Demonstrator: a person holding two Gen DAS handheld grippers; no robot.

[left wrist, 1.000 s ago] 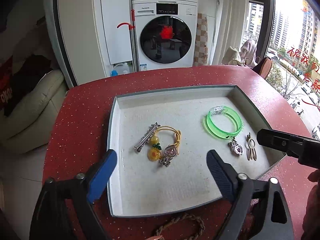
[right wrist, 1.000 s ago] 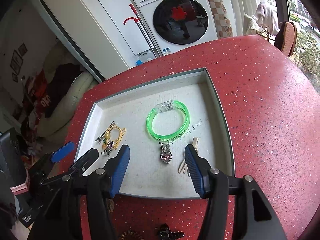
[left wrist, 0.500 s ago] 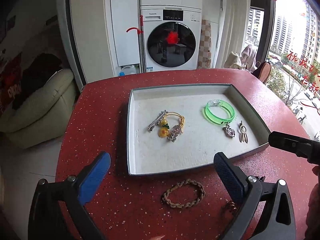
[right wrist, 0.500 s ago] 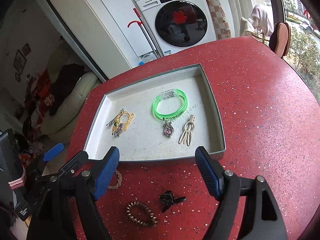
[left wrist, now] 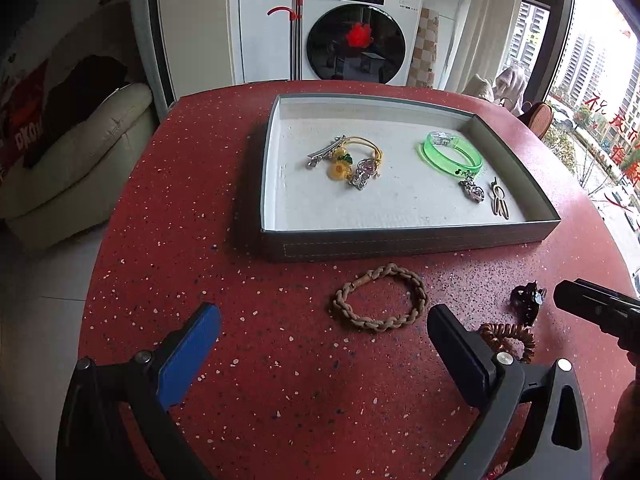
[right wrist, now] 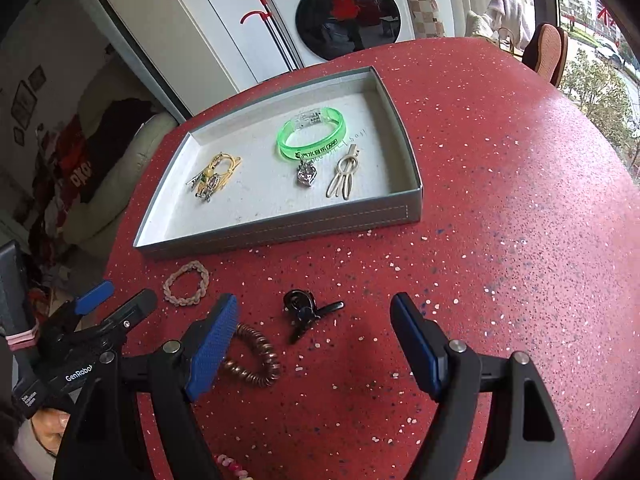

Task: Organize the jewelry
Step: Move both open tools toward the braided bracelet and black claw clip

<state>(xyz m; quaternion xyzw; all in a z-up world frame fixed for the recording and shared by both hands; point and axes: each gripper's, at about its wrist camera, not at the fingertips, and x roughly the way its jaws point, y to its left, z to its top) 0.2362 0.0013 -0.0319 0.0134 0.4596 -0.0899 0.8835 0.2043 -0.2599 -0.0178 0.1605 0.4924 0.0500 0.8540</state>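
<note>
A shallow grey tray (left wrist: 408,242) with a white lining sits on the red speckled counter (left wrist: 248,272), and most of the jewelry already lies inside it. Toward the tray's left side is a tangle made of a silver hair clip (left wrist: 325,151), a yellow hair tie with small fruit charms (left wrist: 362,151) and a silvery pendant (left wrist: 362,172), all touching. Toward the tray's right side a translucent green bangle (right wrist: 311,135) lies flat, with a heart-shaped pendant (right wrist: 306,174) just below it and a pale looped hairpin (right wrist: 344,178) beside that, near the tray's right wall. Three pieces remain outside, on the counter in front of the tray's near wall: a tan braided bracelet (left wrist: 378,303) closest to the wall, a small black claw clip (right wrist: 306,310) farther right, and a coppery spiral hair tie (right wrist: 254,356) nearer the person. The left gripper (left wrist: 324,346) hangs over the counter short of the braided bracelet, its blue-padded fingers (left wrist: 188,356) spread wide and holding nothing. The right gripper (right wrist: 314,344) hovers in front of the tray too, its fingers equally wide apart and empty, with the claw clip lying between them and the spiral tie partly hidden behind its left finger. Beyond the counter stand a front-loading washing machine (left wrist: 360,32) and a cream sofa (left wrist: 80,152).
</note>
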